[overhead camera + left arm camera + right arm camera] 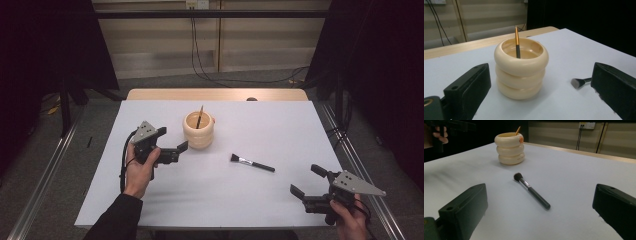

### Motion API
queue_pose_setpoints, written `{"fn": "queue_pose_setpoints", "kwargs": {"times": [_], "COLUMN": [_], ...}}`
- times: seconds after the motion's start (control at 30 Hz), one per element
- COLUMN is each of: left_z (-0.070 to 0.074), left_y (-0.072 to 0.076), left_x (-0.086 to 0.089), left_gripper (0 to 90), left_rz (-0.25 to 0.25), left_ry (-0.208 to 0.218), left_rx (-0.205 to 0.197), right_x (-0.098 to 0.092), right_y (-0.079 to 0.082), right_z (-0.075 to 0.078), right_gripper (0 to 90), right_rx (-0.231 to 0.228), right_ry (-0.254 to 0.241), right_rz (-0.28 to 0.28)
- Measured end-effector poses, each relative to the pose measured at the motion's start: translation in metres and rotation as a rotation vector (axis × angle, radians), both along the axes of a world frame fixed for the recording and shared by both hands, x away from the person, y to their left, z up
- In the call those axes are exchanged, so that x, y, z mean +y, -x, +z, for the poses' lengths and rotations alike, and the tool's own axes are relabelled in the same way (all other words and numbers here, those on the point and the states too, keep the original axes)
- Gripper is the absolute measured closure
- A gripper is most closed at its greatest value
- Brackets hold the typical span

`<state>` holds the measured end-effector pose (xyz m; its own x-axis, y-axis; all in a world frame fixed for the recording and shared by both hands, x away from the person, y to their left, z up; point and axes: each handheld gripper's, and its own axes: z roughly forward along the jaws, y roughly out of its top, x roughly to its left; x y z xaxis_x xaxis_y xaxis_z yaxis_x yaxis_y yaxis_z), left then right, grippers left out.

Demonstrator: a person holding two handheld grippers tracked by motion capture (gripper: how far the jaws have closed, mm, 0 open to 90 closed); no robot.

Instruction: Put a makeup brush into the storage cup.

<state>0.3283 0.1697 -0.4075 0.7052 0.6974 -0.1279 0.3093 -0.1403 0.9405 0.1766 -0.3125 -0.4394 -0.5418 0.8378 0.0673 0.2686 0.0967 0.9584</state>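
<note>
A cream, three-ringed ceramic holder (198, 131) stands just above the centre of the high view, with a thin gold-and-black handled brush (200, 117) leaning inside it. A black-handled makeup brush with dark bristles (252, 163) lies flat on the white table (280, 125), right of centre and well apart from the holder. The left gripper (172, 148), jaws spread wide and empty, hovers just beside the holder at centre left. The right gripper (306, 183), also wide open and empty, sits at the lower right, pointing toward the loose brush. The step in hand looks like the approach to that brush. Next, the right gripper would need to descend over the handle and close across it.
</note>
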Motion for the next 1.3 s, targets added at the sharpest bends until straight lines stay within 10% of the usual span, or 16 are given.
{"fn": "queue_pose_setpoints", "kwargs": {"times": [1.3], "left_z": [-0.015], "left_y": [0.086], "left_x": [0.03], "left_gripper": [2.0], "left_rz": [0.026], "left_ry": [0.03], "left_rx": [-0.012], "right_x": [0.001], "right_y": [-0.003], "right_z": [0.0], "right_gripper": [0.0], "right_rx": [0.006], "right_ry": [-0.01], "right_rz": [-0.015]}}
